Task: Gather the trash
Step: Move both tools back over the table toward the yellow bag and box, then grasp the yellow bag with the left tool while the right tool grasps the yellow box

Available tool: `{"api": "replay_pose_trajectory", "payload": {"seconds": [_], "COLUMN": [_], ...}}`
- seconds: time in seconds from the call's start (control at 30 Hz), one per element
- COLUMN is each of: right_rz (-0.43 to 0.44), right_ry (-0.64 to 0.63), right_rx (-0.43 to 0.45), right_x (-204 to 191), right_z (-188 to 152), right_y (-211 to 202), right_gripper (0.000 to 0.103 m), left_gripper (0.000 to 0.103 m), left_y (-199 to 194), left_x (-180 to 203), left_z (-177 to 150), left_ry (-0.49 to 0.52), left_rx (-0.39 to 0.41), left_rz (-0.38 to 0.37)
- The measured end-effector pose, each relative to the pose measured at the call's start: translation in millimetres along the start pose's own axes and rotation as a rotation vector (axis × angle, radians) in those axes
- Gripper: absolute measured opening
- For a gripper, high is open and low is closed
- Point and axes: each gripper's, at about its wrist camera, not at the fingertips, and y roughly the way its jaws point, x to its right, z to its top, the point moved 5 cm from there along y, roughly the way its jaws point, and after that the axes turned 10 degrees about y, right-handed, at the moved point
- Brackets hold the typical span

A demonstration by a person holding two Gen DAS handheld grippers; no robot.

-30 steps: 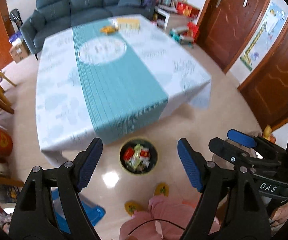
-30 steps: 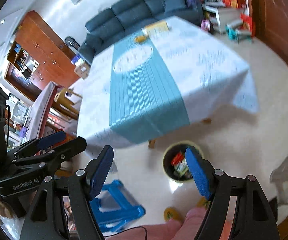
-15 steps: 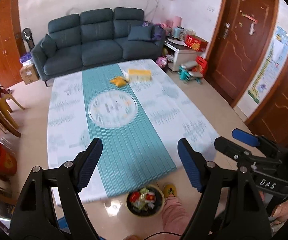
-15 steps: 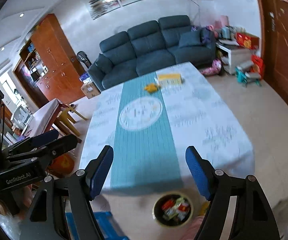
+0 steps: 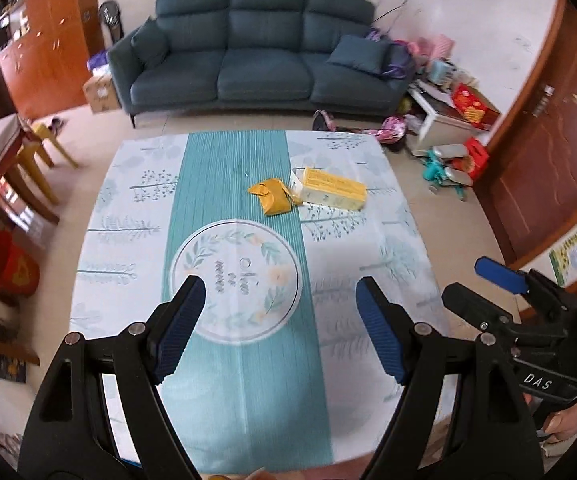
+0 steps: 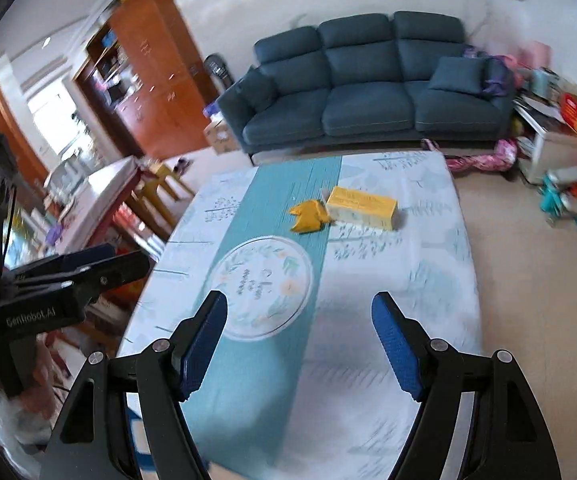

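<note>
A crumpled yellow wrapper [image 5: 274, 199] lies on the teal runner at the far part of the table [image 5: 128, 200], touching a yellow and white box [image 5: 332, 188] to its right. Both also show in the right wrist view, the wrapper [image 6: 308, 220] and the box [image 6: 362, 207]. My left gripper [image 5: 280, 326] is open and empty above the near part of the table. My right gripper [image 6: 299, 342] is open and empty beside it, and shows at the right edge of the left wrist view [image 5: 500, 280]. The trash bin is out of view.
A dark blue sofa [image 5: 256, 56] stands beyond the table. Yellow chairs [image 5: 44, 148] and a wooden table [image 6: 100, 196] are at the left. Toys and boxes [image 5: 452, 148] lie on the floor at the right, near a brown door [image 5: 548, 128].
Both grippers have tilted up from the floor and the trash bin toward the table top. The bin has dropped out of view and the wrapper and box are now nearer.
</note>
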Motion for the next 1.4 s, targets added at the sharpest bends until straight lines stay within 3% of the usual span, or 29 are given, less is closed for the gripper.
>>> {"api": "replay_pose_trajectory", "payload": {"seconds": [0.33, 0.63, 0.9, 0.97, 1.07, 1.17, 1.27, 1.4], "right_rz": [-0.024, -0.07, -0.099, -0.1, -0.066, -0.058, -0.067, -0.062], "right_ry": [-0.214, -0.358, -0.486, -0.484, -0.447, -0.414, -0.34, -0.235], "right_rx": [-0.089, -0.189, -0.245, -0.268, -0.317, -0.304, -0.297, -0.292], "right_x": [69, 91, 87, 87, 92, 93, 100, 113], "right_z": [95, 109, 99, 97, 96, 98, 104, 113], "right_y": [131, 254, 333, 344, 357, 357, 357, 354], "right_gripper": [0.079, 0.079, 0.079, 0.077, 0.061, 0.06, 0.058, 0.055], "left_gripper": [0.075, 0.075, 0.075, 0.075, 0.075, 0.075, 0.075, 0.075], "left_y": [141, 246, 287, 296, 306, 303, 312, 328], "left_x": [3, -11, -25, -27, -29, -35, -41, -43], "left_z": [66, 70, 69, 70, 74, 78, 84, 90], "left_ry": [-0.077, -0.153, -0.214, -0.226, -0.237, -0.249, -0.271, -0.315], "left_rx": [-0.15, -0.278, -0.313, -0.317, -0.315, -0.307, -0.299, -0.312], "left_rz": [0.041, 0.019, 0.01, 0.004, 0.002, 0.009, 0.063, 0.048]}}
